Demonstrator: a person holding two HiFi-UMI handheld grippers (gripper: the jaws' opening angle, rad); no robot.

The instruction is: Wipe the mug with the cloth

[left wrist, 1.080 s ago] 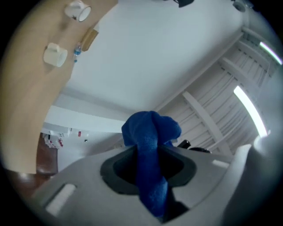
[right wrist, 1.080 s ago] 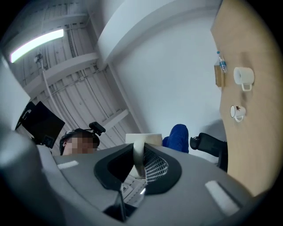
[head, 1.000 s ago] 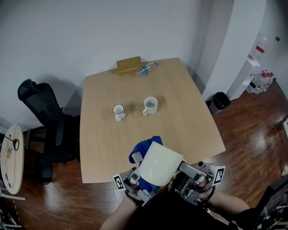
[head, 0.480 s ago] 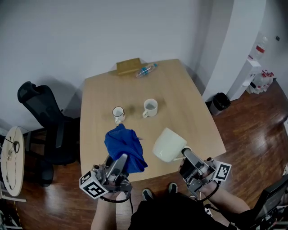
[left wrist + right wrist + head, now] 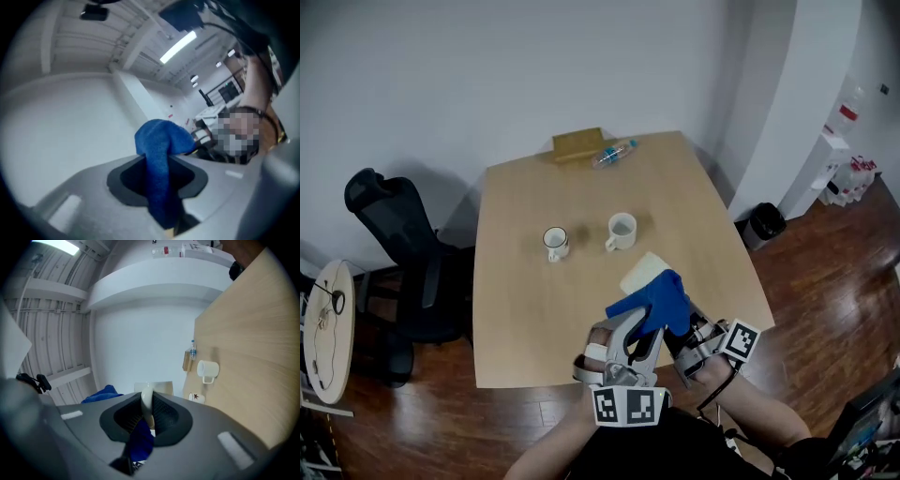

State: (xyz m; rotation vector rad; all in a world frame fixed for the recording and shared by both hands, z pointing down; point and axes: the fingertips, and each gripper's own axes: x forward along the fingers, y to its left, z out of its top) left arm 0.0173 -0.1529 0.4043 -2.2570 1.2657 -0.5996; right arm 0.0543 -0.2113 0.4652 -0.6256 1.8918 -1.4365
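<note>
My left tongs [image 5: 637, 328] pinch the blue cloth [image 5: 654, 298] over the cream mug [image 5: 639, 273], which my right tongs [image 5: 147, 414] grip by its handle [image 5: 146, 397].

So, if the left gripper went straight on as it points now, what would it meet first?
Probably the cream mug held by the right gripper: in the head view, the left gripper, shut on the blue cloth, points at it. Depth is unclear, so it might pass beside.

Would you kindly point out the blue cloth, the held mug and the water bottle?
blue cloth [image 5: 654, 300]: head view, middle of the bunched fabric.
held mug [image 5: 639, 270]: head view, pale side showing beyond the cloth.
water bottle [image 5: 614, 153]: head view, middle of its body.
</note>
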